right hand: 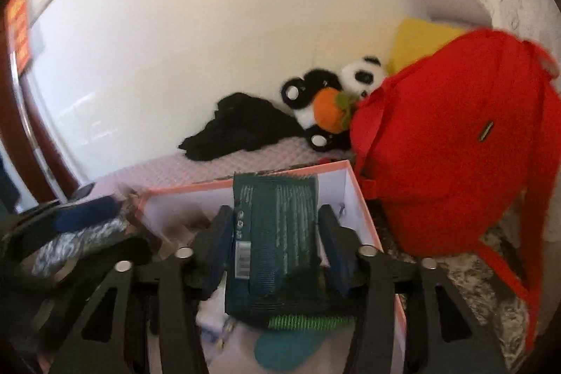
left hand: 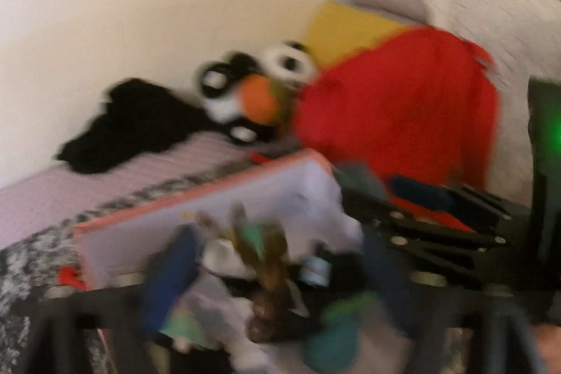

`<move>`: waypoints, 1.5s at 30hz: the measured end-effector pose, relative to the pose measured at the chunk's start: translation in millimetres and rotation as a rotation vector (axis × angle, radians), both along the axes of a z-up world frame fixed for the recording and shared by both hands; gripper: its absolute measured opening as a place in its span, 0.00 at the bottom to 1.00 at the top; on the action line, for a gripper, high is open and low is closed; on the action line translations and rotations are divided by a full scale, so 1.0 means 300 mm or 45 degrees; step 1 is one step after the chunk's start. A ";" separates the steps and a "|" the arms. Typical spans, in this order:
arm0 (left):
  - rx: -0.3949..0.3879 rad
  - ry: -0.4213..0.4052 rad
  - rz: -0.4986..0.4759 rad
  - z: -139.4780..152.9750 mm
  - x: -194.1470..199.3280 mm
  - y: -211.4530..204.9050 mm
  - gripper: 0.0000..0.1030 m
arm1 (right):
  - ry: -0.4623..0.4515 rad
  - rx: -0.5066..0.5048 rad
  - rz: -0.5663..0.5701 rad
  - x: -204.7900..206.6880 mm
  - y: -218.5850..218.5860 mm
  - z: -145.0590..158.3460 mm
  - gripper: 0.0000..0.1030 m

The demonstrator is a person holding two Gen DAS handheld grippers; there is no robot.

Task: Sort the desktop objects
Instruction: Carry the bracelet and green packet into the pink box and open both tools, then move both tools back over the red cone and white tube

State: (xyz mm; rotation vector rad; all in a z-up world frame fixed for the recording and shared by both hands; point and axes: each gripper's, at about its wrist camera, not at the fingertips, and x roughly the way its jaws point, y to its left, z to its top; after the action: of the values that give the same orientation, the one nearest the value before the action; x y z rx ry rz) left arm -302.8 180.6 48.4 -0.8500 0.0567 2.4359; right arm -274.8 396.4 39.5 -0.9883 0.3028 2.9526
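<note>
1. My right gripper [right hand: 277, 233] holds a dark green packet [right hand: 275, 233] over the white, pink-edged box [right hand: 364, 195]; the jaws are closed on its two long sides, and the packet stands between them, above the box's inside.

2. The packet's long axis runs away from me, along the fingers. Its crimped end [right hand: 277, 179] points toward the far wall of the box, and its near end sits low between the jaws, close above a green ridged thing [right hand: 305, 321] that I cannot identify.

3. It looks like a light, soft pouch: flat, likely crinkly and a little slippery. I judge that a grip across the middle of its width, as now, suits it; a hard squeeze could crush whatever is inside.

4. My left gripper [left hand: 277, 265] is badly blurred. A brown, figure-like object [left hand: 266, 290] sits between its blue pads [left hand: 175, 269], over the same box [left hand: 196, 198], but I cannot tell whether the jaws are clamped on it.

5. Behind the box, a red backpack [right hand: 455, 146], a panda toy [right hand: 329, 86] with an orange fruit and a black cloth [right hand: 238, 125] lie on the bed by the wall.

6. Sorting seems under way: the box holds small items, and the packet looks ready to go down into it.
</note>
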 end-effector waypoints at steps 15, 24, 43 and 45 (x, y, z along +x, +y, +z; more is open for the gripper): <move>-0.067 -0.024 0.478 -0.102 0.249 -0.644 0.89 | 0.055 -0.075 0.084 0.244 -0.181 0.051 0.83; -0.118 -0.149 0.649 -0.287 0.525 -0.917 0.89 | 0.012 -0.078 0.268 0.465 -0.526 0.042 0.84; -0.044 -0.245 0.583 -0.310 0.178 -1.167 0.89 | -0.116 0.473 0.355 0.247 -1.221 -0.343 0.82; -0.053 -0.263 0.507 -0.305 0.051 -1.123 0.89 | -0.055 0.623 0.301 0.229 -1.264 -0.400 0.82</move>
State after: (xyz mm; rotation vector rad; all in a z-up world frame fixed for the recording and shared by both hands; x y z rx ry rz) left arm -287.4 -156.2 -43.1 -1.2249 -0.1537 2.6992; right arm -206.1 17.0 -80.6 -1.0662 -0.5487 2.9584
